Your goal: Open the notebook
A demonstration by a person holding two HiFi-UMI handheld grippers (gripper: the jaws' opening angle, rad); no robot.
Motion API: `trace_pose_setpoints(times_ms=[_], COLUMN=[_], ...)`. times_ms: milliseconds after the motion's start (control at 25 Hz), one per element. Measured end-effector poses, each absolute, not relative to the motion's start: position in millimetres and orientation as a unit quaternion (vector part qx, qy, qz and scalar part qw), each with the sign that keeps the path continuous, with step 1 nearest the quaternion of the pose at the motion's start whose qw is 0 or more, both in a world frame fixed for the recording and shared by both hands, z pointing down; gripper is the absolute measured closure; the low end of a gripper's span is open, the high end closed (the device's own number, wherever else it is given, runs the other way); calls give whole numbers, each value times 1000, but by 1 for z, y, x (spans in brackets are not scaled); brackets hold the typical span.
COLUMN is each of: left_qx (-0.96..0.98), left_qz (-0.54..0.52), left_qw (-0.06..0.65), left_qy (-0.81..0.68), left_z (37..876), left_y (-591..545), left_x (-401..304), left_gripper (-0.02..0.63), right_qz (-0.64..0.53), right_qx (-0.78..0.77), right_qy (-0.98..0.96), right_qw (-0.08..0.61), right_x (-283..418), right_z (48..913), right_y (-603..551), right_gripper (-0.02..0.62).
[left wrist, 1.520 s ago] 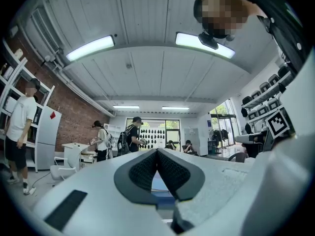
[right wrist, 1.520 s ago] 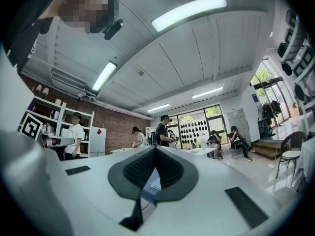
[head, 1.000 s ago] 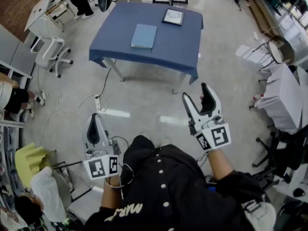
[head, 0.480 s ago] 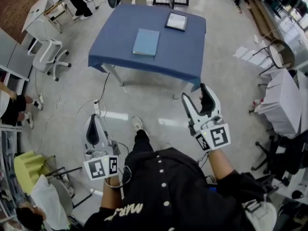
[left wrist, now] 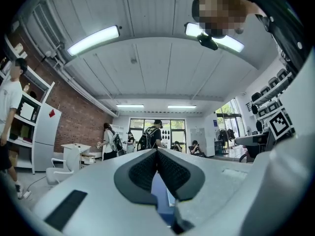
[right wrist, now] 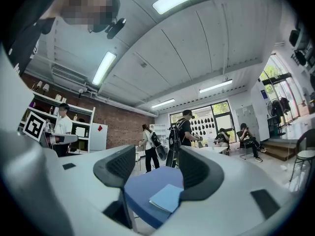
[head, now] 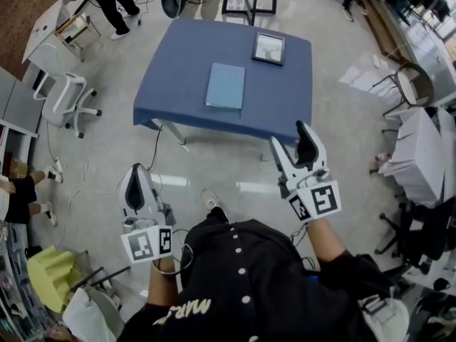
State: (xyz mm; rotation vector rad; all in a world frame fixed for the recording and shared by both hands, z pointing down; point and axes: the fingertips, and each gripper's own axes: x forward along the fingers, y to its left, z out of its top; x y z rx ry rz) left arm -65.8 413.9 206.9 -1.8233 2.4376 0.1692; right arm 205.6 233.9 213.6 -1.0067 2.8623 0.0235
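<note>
Head view: notebook (head: 225,86) lies shut mid-table (head: 178,70), well apart from both grippers. Bare floor (head: 214,162) btwn, so plenty of approach room.
Left gripper (head: 137,171) view: jaws pressed together, empty, prob. idle.
Right gripper (head: 290,137) view: jaws spread, closing a little, nothing btwn; notebook far ahead.

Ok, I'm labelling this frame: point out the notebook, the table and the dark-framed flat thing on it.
notebook (head: 225,86), head view, middle of its blue cover
table (head: 178,70), head view, bare blue top, left part
dark-framed flat thing (head: 268,48), head view, its pale centre
</note>
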Motion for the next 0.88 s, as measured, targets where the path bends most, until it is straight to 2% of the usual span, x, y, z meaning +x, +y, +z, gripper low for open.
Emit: trace_pose_setpoints(times_ms=[480, 880], left_qx=[-624, -645], left_qz=[51, 43], left_qw=[54, 28], left_qy=[778, 762], left_z=[198, 223], left_y=[341, 256], left_x=[-192, -220], left_gripper=[603, 603], right_qz=[14, -8], right_qx=[-373, -397], right_qy=[926, 917], right_qw=[55, 26], right_x=[89, 63], right_z=[203, 234], right_y=[168, 100], right_gripper=[330, 331])
